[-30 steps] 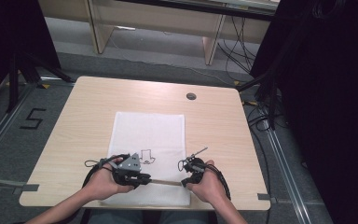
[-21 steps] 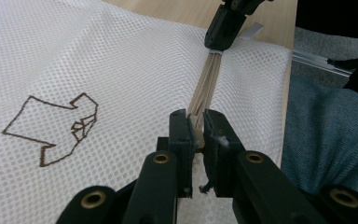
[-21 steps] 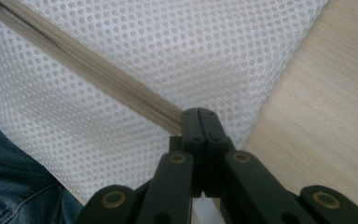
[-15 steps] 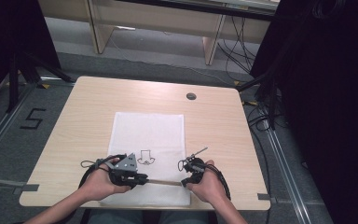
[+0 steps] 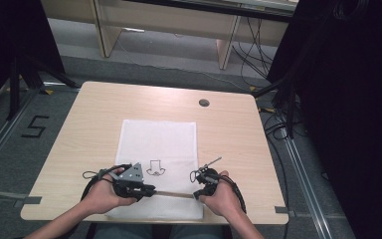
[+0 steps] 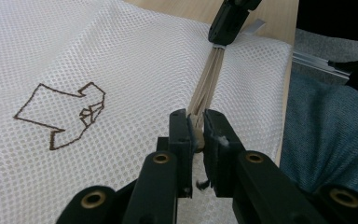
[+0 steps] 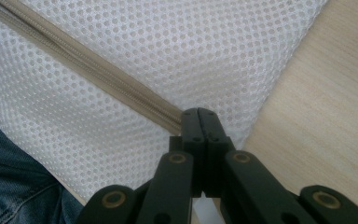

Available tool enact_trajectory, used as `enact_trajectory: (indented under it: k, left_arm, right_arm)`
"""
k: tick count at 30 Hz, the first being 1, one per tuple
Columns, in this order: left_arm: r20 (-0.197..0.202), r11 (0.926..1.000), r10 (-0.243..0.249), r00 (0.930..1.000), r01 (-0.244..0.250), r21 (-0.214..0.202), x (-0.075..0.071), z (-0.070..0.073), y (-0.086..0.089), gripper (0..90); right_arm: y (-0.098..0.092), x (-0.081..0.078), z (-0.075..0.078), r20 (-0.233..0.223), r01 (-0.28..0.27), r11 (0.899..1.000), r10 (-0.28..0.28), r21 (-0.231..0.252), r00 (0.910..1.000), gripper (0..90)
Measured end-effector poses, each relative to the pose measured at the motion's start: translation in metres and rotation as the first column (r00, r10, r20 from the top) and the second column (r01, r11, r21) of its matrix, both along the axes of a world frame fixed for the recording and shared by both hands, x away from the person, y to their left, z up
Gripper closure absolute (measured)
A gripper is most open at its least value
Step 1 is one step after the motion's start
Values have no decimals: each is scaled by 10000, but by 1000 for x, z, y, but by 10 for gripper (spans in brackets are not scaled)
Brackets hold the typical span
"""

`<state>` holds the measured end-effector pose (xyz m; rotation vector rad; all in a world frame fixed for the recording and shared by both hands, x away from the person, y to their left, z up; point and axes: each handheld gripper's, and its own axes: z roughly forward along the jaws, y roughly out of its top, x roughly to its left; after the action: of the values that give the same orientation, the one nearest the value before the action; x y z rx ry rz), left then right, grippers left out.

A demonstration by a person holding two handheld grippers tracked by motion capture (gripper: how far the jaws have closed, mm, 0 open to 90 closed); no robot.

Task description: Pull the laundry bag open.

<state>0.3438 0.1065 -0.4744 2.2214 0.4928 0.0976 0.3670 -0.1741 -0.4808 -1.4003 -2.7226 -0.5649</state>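
Note:
A white mesh bag (image 5: 159, 144) with a brown outline emblem (image 5: 155, 168) lies flat on the table. A beige zipper (image 5: 173, 194) runs across its near end. My left gripper (image 5: 148, 190) is shut on the zipper's beige pull (image 6: 196, 133), and the zipper tape (image 6: 207, 86) stretches away from it to the other gripper (image 6: 228, 21). My right gripper (image 5: 198, 194) is shut on the right end of the zipper (image 7: 172, 122), near the bag's corner. In the right gripper view its jaws (image 7: 199, 114) press tightly together.
The bag rests on a light wooden table (image 5: 89, 124) with a round cable hole (image 5: 204, 103) at the far right. The near table edge and the person's jeans (image 6: 326, 140) lie just behind the grippers. Wooden furniture legs and cables stand on the floor beyond.
My left gripper has edged slightly to the left along the zipper. The right gripper has stayed where it was.

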Motion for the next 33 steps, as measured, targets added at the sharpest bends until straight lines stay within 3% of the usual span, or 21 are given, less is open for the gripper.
enact_trajectory:
  k: [8, 10, 11, 13, 15, 16, 19, 26, 27, 29, 33]
  left_arm:
    - [-2, 10000, 62, 10000, -62, -55, -1, 0, 0, 817]
    - [198, 9999, -140, 9997, 139, 70, 0, 1, 3, 817]
    - [79, 9999, 82, 9999, -82, 60, 0, 1, 4, 817]
    - [-43, 9998, 64, 10000, -64, -166, 0, 1, 6, 817]
    - [107, 10000, 6, 9999, -6, 32, 0, 1, 7, 816]
    - [-55, 9997, 181, 9998, -182, -158, -2, 0, 6, 817]
    - [110, 10000, 12, 9999, -13, 15, 0, 1, 7, 817]
    - [61, 10000, 17, 10000, -17, -9, 0, 1, 7, 817]
    - [64, 10000, 14, 10000, -14, 3, 0, 1, 7, 817]
    - [-87, 9998, 151, 9998, -152, -134, -2, 0, 6, 817]
    - [-18, 9999, 54, 10000, -54, -105, -1, 0, 7, 817]
  right_arm:
    - [-1, 1, 0, 75, -86, 10000, 85, 22, 9999, 900]
    - [-1, 2, -1, 153, -185, 9998, 185, 22, 9997, 900]
    - [-1, 1, -1, 155, -151, 9999, 151, 18, 9998, 900]
    - [-1, 1, -1, 129, -134, 9999, 134, 21, 9998, 900]
    - [0, 1, 0, 74, -53, 10000, 53, 12, 10000, 900]
    - [-1, 1, -1, 104, -44, 10000, 44, -18, 9999, 900]
    - [-1, 1, -1, 192, -180, 9998, 180, -4, 9997, 900]
    - [-1, 1, -1, 168, -171, 9999, 171, 1, 9997, 900]
    - [0, 0, 0, -23, 60, 10000, -60, 30, 10000, 900]
    - [-1, 1, 0, 64, -74, 10000, 74, 22, 10000, 900]
    - [-1, 1, 0, 98, -97, 10000, 97, 5, 9999, 900]
